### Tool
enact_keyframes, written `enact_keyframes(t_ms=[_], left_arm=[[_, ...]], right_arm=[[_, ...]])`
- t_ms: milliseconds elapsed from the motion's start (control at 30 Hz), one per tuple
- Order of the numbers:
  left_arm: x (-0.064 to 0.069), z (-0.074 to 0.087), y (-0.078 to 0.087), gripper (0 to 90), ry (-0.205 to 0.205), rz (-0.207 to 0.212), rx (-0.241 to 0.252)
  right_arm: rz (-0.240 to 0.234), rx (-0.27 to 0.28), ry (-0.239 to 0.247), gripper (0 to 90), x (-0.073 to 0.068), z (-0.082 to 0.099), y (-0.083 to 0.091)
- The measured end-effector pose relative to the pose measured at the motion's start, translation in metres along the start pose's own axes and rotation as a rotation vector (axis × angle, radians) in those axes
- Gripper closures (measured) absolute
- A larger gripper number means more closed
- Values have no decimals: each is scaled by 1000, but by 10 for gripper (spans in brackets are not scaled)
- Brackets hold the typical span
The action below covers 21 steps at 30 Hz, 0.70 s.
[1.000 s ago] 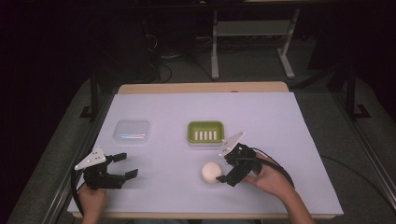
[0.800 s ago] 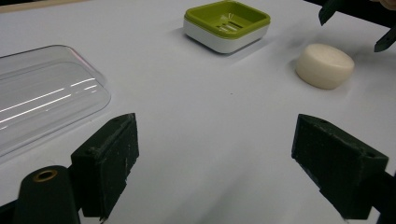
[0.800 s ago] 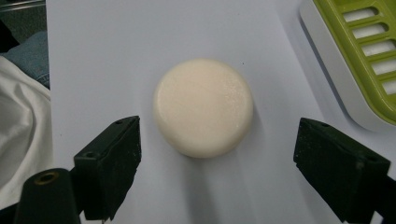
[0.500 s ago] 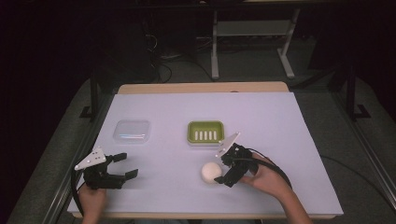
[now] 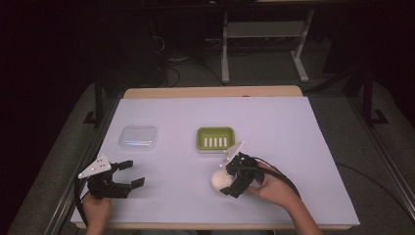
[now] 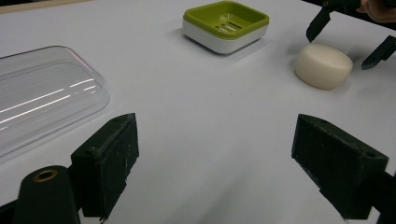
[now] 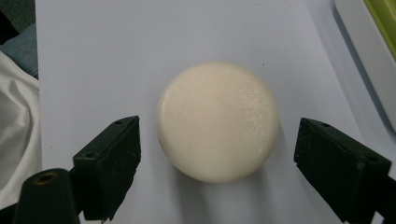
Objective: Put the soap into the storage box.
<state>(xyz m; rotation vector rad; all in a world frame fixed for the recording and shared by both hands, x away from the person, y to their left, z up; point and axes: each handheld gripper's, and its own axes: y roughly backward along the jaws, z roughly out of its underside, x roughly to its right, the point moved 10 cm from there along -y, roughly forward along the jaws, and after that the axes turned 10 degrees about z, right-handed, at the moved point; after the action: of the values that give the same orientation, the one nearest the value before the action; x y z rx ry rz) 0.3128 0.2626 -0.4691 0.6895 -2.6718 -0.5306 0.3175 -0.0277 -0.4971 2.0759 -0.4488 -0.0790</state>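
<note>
A round cream soap bar (image 5: 221,180) lies on the white sheet at the front middle. My right gripper (image 5: 227,179) is open, one jaw on each side of the soap (image 7: 217,121), with gaps on both sides and no contact. In the right gripper view the gripper (image 7: 219,156) looks down on the bar. A green soap dish (image 5: 215,139) on a white base sits just behind it. My left gripper (image 5: 133,173) is open and empty at the front left, low over the sheet. Along its jaws (image 6: 219,163) I see the soap (image 6: 323,66), the dish (image 6: 225,24) and the right gripper (image 6: 345,44).
A clear plastic lid (image 5: 139,137) lies behind the left gripper, and it is close on the left (image 6: 42,93) in the left gripper view. The white sheet (image 5: 274,127) covers the table, with open room at the right and back. A metal stand's legs (image 5: 264,54) are beyond the far edge.
My right gripper has slid left and its open jaws now straddle the soap bar. The left gripper, the soap, the dish and the lid have not moved.
</note>
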Motion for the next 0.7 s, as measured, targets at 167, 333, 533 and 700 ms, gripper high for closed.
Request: enact_keyframes(t_ms=[167, 333, 533, 700], left_arm=[[0, 0, 0, 145, -2, 1, 0], [0, 0, 0, 145, -4, 2, -3], [0, 0, 0, 145, -2, 1, 1], [0, 0, 0, 145, -5, 2, 0]], right_arm=[[-4, -10, -4, 140, -1, 0, -5], [-6, -14, -3, 140, -1, -1, -8], [-9, -24, 1, 141, -4, -1, -13], [-6, -36, 2, 141, -4, 0, -16]])
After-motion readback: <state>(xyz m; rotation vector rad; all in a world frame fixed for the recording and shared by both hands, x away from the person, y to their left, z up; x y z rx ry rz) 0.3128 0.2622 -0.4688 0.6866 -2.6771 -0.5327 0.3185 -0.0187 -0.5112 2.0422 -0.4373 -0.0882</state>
